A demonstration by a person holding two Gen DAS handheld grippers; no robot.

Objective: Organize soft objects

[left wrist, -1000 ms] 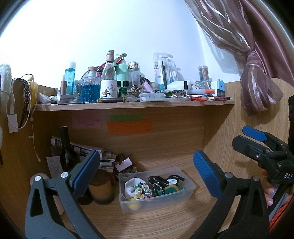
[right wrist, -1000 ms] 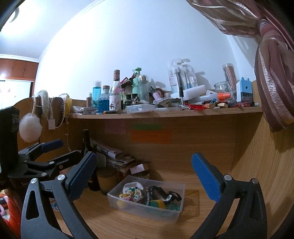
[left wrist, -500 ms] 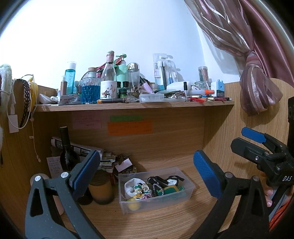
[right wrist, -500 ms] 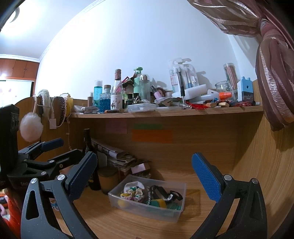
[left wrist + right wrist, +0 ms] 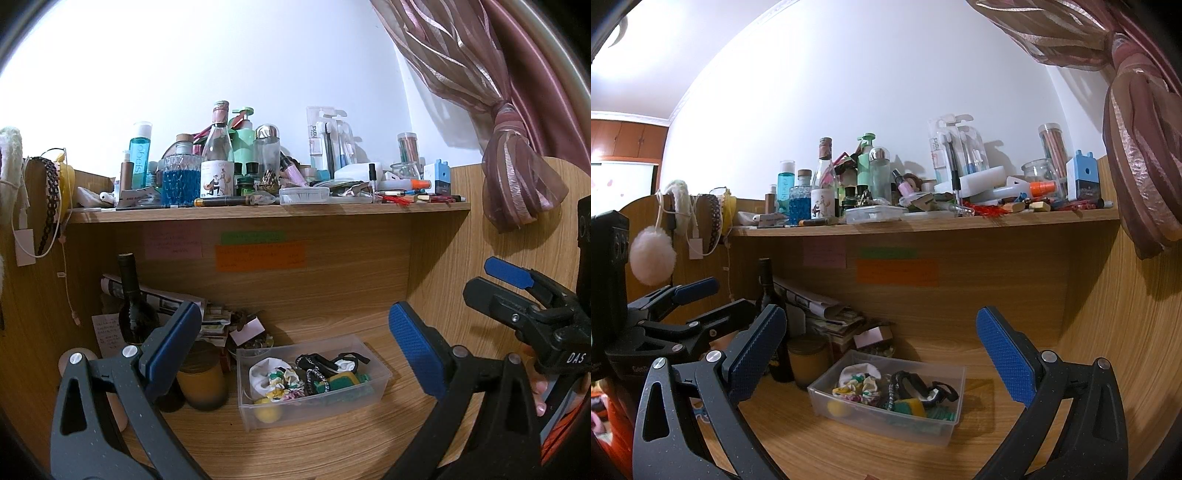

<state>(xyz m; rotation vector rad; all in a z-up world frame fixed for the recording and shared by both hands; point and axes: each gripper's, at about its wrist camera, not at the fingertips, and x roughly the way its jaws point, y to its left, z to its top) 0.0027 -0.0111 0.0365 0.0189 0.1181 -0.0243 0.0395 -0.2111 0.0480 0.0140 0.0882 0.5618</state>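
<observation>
A clear plastic box (image 5: 376, 386) (image 5: 849, 415) sits on the wooden desk. It holds soft things: a white and floral scrunchie (image 5: 275, 376) (image 5: 858, 384), black hair ties (image 5: 325, 363), a green and yellow sponge (image 5: 341, 380) and a yellow ball (image 5: 266, 413). My left gripper (image 5: 295, 350) is open and empty, held back from the box. My right gripper (image 5: 881, 354) is open and empty, also short of the box. Each gripper shows in the other's view: the right one (image 5: 517, 291) at the right edge, the left one (image 5: 701, 306) at the left.
A dark wine bottle (image 5: 131, 306), an amber jar (image 5: 201, 380) and stacked papers (image 5: 162, 299) stand left of the box. The shelf (image 5: 258, 212) above is crowded with bottles. A pink curtain (image 5: 517, 177) hangs at right. A white pompom (image 5: 652, 254) hangs at left.
Both grippers stay open with only a very slight drift of view. Nothing in the box has moved.
</observation>
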